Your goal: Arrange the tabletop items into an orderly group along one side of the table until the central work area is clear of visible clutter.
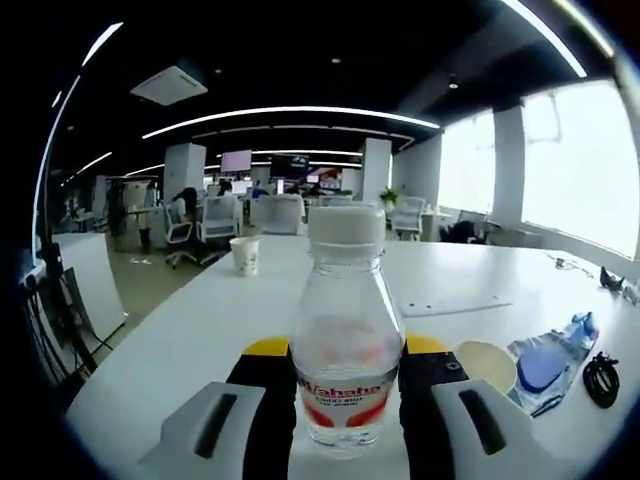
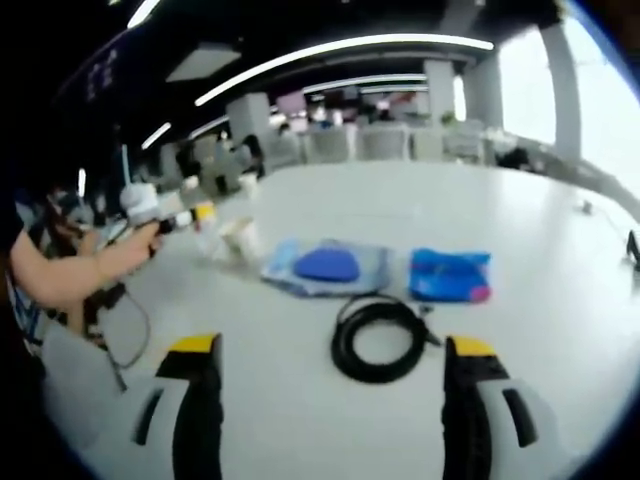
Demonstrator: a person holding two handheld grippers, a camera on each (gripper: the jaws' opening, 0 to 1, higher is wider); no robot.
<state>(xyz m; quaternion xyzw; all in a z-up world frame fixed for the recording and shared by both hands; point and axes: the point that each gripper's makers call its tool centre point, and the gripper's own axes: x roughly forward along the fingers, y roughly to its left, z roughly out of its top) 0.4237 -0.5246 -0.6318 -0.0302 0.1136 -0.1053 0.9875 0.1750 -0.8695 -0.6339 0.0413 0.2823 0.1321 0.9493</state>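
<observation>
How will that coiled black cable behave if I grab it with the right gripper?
The black cable looks thin and loosely coiled, so it is probably floppy and may uncoil or dangle when lifted. It looks light, so a push would likely slide it across the white table.

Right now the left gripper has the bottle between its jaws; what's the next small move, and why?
Probably carry the water bottle, held by the left gripper, toward the blue packet and paper cup at the table's right side, grouping them there.

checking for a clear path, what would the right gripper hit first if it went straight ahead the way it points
Probably the coiled black cable, lying on the white table just ahead between the open right gripper jaws. Beyond it lie a blue item in clear plastic and a blue packet; depth is uncertain.
</observation>
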